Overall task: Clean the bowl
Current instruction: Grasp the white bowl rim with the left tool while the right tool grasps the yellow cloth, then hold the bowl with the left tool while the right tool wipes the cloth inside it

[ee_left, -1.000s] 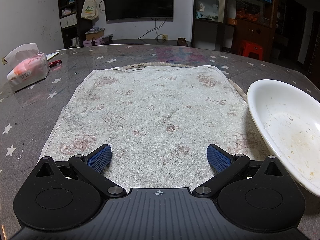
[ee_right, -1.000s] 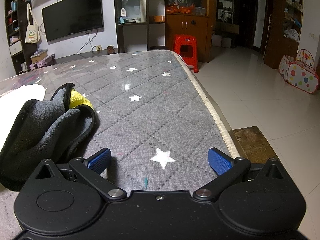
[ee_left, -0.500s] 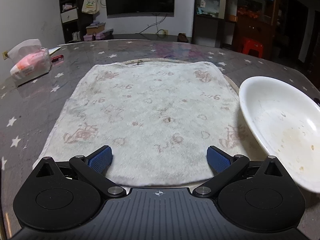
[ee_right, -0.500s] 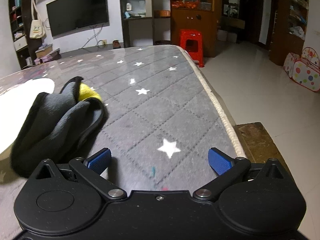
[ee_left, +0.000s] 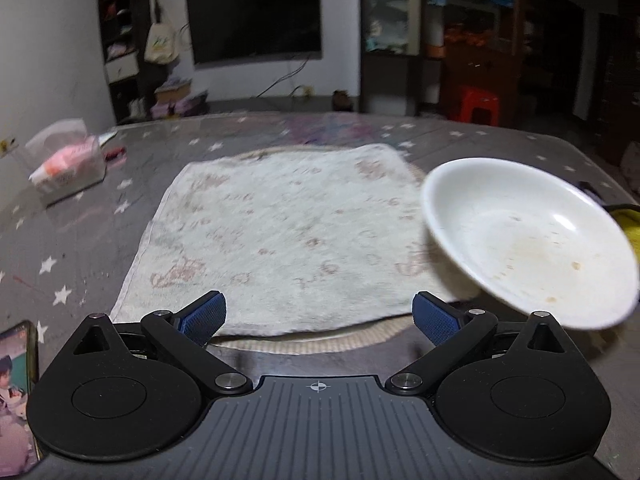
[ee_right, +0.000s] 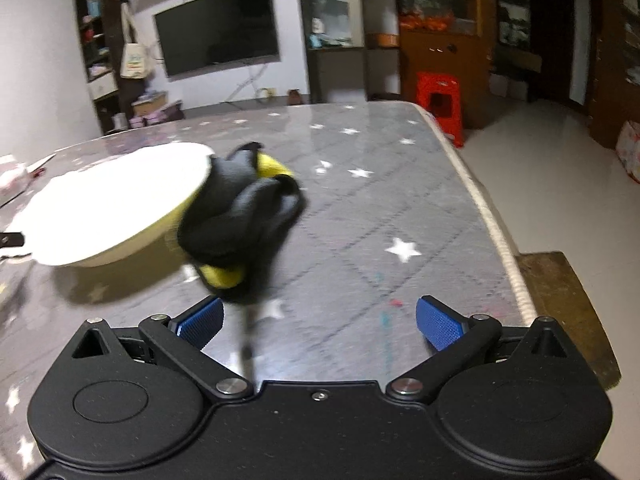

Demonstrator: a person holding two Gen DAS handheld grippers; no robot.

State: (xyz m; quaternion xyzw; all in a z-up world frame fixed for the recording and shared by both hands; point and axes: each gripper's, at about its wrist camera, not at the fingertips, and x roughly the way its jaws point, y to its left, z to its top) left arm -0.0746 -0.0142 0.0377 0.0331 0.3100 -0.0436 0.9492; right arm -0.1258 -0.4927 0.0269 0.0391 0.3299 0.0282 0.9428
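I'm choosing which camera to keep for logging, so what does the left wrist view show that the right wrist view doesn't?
Only the left wrist view shows the stained white towel spread on the table, the phone at the near left edge, and the inside of the white ceramic bowl with brownish residue.

Only the right wrist view shows the whole bunched grey and yellow cloth against the bowl's rim, the table's right edge, and the tiled floor.

Both show the bowl, the grey star-patterned tabletop, the wall television and the red stool.
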